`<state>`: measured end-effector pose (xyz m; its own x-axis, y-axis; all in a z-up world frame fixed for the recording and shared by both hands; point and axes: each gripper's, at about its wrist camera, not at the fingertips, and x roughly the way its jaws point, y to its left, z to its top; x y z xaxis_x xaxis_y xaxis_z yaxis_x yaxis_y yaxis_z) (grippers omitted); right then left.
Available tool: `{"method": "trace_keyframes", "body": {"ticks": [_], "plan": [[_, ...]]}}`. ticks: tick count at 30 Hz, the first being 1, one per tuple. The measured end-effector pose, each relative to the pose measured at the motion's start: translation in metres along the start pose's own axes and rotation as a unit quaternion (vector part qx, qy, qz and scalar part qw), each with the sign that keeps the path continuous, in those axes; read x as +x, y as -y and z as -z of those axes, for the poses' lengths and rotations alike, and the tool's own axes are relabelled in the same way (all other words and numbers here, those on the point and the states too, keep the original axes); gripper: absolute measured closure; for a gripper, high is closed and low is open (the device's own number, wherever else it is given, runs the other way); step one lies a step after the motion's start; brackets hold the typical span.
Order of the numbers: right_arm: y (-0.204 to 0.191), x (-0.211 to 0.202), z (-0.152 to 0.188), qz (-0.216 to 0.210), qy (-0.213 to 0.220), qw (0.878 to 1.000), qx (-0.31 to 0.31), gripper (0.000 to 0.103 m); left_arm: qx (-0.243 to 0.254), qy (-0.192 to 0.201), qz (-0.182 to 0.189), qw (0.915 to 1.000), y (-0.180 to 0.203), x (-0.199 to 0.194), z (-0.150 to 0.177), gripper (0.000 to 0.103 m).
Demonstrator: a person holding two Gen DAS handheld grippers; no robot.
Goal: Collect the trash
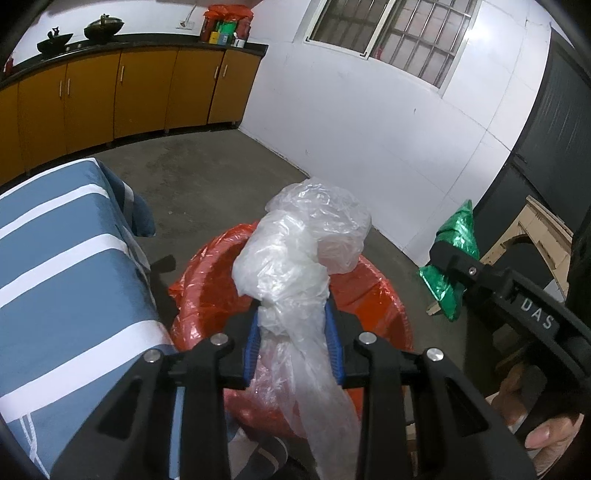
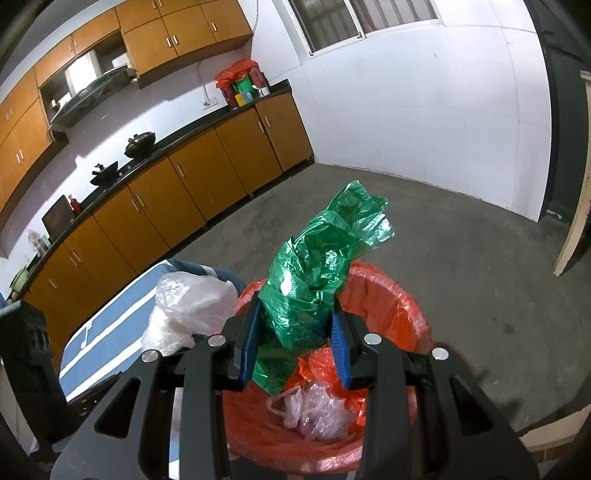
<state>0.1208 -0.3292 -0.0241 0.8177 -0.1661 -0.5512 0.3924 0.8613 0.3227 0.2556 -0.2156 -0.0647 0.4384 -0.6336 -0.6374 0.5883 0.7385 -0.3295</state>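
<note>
The left gripper [image 1: 293, 341] has its two blue pads pressed against a crumpled clear plastic bag [image 1: 303, 243], pinching it in the middle; the upper part of the bag puffs out above the fingers and a long tail hangs down below them. Directly under this bag is the bin with orange liner [image 1: 373, 295], so the bag is held over its opening. Left of the bin stands a table covered by a blue and white striped cloth [image 1: 62, 266], just beside the bin.

The right gripper [image 2: 295, 345] is closed on a crumpled green plastic bag [image 2: 314, 266] in the same way, the blue pads squeezing its lower part while the top rises above the fingers. It also is held over the orange-lined bin, above the rim on the near side. Inside the bin lie a small clear bag [image 2: 314, 410] and some orange plastic [image 2: 328, 365].

In the right wrist view the clear bag shows at the left, near the bin edge and in front of the striped cloth. Farther away are the grey concrete floor [image 2: 461, 258], orange-brown kitchen cabinets [image 2: 166, 199] and a white wall with a barred window [image 1: 391, 33]
</note>
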Motion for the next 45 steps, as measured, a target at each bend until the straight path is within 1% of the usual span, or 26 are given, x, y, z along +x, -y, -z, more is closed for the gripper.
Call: {"method": "trace_keyframes", "body": {"ticks": [1, 2, 3, 4, 5, 6, 11, 13, 14, 16, 18, 20, 21, 22, 23, 26, 29, 32, 34, 38, 42, 45], "plan": [[0.0, 0.001, 0.0, 0.0, 0.0, 1.0, -0.002, 0.068, -0.001, -0.002, -0.001, 1.0, -0.001, 0.002, 0.0, 0.07], [0.0, 0.001, 0.0, 0.001, 0.0, 1.0, -0.005, 0.065, -0.001, -0.003, -0.001, 1.0, -0.001, 0.004, 0.0, 0.067], [0.0, 0.002, 0.0, 0.002, 0.0, 1.0, -0.007, 0.058, -0.002, -0.005, 0.0, 1.0, -0.001, 0.006, 0.0, 0.066], [-0.001, 0.002, 0.001, 0.004, 0.0, 1.0, -0.01, 0.055, -0.002, -0.007, 0.0, 1.0, -0.001, 0.007, 0.001, 0.064], [-0.002, 0.001, 0.004, 0.005, 0.002, 1.0, -0.012, 0.049, -0.002, -0.008, -0.001, 1.0, -0.001, 0.009, 0.002, 0.062], [-0.002, 0.0, 0.004, 0.005, 0.003, 1.0, -0.014, 0.047, -0.002, -0.01, -0.001, 0.9999, -0.002, 0.011, 0.003, 0.062], [0.002, -0.001, 0.004, 0.006, 0.003, 1.0, -0.005, 0.046, -0.005, -0.015, -0.007, 0.9998, -0.007, 0.013, 0.007, 0.056], [0.002, -0.003, 0.003, 0.009, 0.004, 1.0, -0.004, 0.044, -0.007, -0.014, -0.014, 0.9998, -0.012, 0.01, 0.009, 0.053], [0.002, -0.005, 0.003, 0.014, 0.007, 1.0, -0.004, 0.04, -0.009, -0.013, -0.017, 0.9997, -0.014, 0.008, 0.01, 0.051], [0.001, -0.009, 0.003, 0.022, 0.014, 1.0, -0.009, 0.033, -0.011, -0.006, -0.029, 0.9995, -0.019, 0.001, 0.012, 0.046], [-0.001, -0.015, 0.004, 0.028, 0.022, 0.999, -0.017, 0.016, -0.009, 0.007, -0.044, 0.999, -0.023, -0.01, 0.014, 0.04], [-0.003, -0.023, 0.007, 0.038, 0.036, 0.998, -0.029, 0.01, -0.005, 0.021, -0.057, 0.9982, -0.026, -0.022, 0.015, 0.032], [-0.006, -0.026, 0.008, 0.042, 0.041, 0.998, -0.037, 0.008, -0.002, 0.031, -0.064, 0.9974, -0.027, -0.032, 0.017, 0.029], [-0.01, -0.029, 0.01, 0.048, 0.046, 0.997, -0.048, 0.007, 0.002, 0.041, -0.071, 0.9966, -0.028, -0.04, 0.019, 0.025], [-0.014, -0.031, 0.011, 0.055, 0.049, 0.996, -0.059, 0.004, 0.008, 0.056, -0.083, 0.995, -0.028, -0.052, 0.022, 0.02], [-0.027, -0.04, 0.02, 0.078, 0.066, 0.99, -0.099, 0.003, 0.023, 0.089, -0.107, 0.9901, -0.028, -0.078, 0.028, 0.012], [-0.039, -0.051, 0.031, 0.091, 0.091, 0.982, -0.135, 0.002, 0.043, 0.125, -0.147, 0.9802, -0.028, -0.109, 0.04, 0.008], [-0.046, -0.059, 0.039, 0.091, 0.1, 0.98, -0.144, 0.002, 0.05, 0.151, -0.181, 0.9704, -0.029, -0.134, 0.05, 0.006], [-0.048, -0.063, 0.044, 0.086, 0.102, 0.981, -0.144, 0.002, 0.049, 0.165, -0.195, 0.9656, -0.031, -0.148, 0.057, 0.004], [-0.058, -0.07, 0.052, 0.085, 0.096, 0.98, -0.155, 0.002, 0.04, 0.183, -0.225, 0.9563, -0.036, -0.174, 0.073, 0.004], [-0.069, -0.078, 0.062, 0.077, 0.088, 0.979, -0.166, 0.002, 0.023, 0.184, -0.25, 0.9503, -0.042, -0.198, 0.092, 0.004], [-0.078, -0.085, 0.07, 0.072, 0.089, 0.978, -0.174, 0.002, 0.02, 0.186, -0.266, 0.9457, -0.043, -0.212, 0.102, 0.004]]}}
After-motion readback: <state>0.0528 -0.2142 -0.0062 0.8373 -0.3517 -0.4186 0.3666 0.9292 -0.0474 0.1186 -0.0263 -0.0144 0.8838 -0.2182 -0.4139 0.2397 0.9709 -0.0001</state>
